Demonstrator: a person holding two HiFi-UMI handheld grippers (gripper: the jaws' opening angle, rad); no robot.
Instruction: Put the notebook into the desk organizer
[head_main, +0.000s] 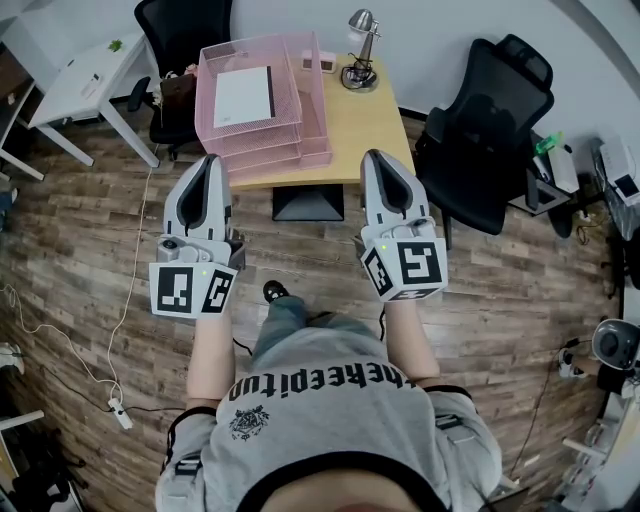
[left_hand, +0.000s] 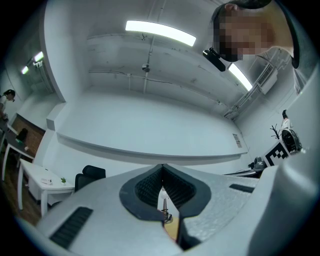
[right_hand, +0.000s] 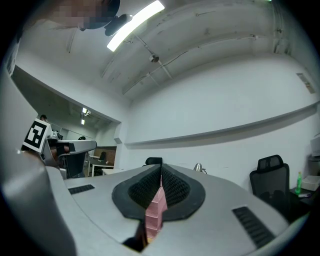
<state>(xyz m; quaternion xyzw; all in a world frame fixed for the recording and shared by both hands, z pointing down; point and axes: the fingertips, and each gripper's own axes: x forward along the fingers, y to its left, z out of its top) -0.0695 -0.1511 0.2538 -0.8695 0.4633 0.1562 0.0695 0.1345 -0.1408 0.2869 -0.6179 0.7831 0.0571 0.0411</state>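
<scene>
A white notebook lies flat in the top tray of the pink mesh desk organizer, which stands on the left half of a small wooden desk. Both grippers hover side by side just in front of the desk's near edge, pointing at it. My left gripper is shut with nothing between its jaws. My right gripper is likewise shut and empty. In the right gripper view a strip of the pink organizer shows beyond the closed jaws.
A silver desk lamp stands at the desk's back right corner. One black office chair is right of the desk, another behind it on the left. A white table stands far left. The floor is wood planks.
</scene>
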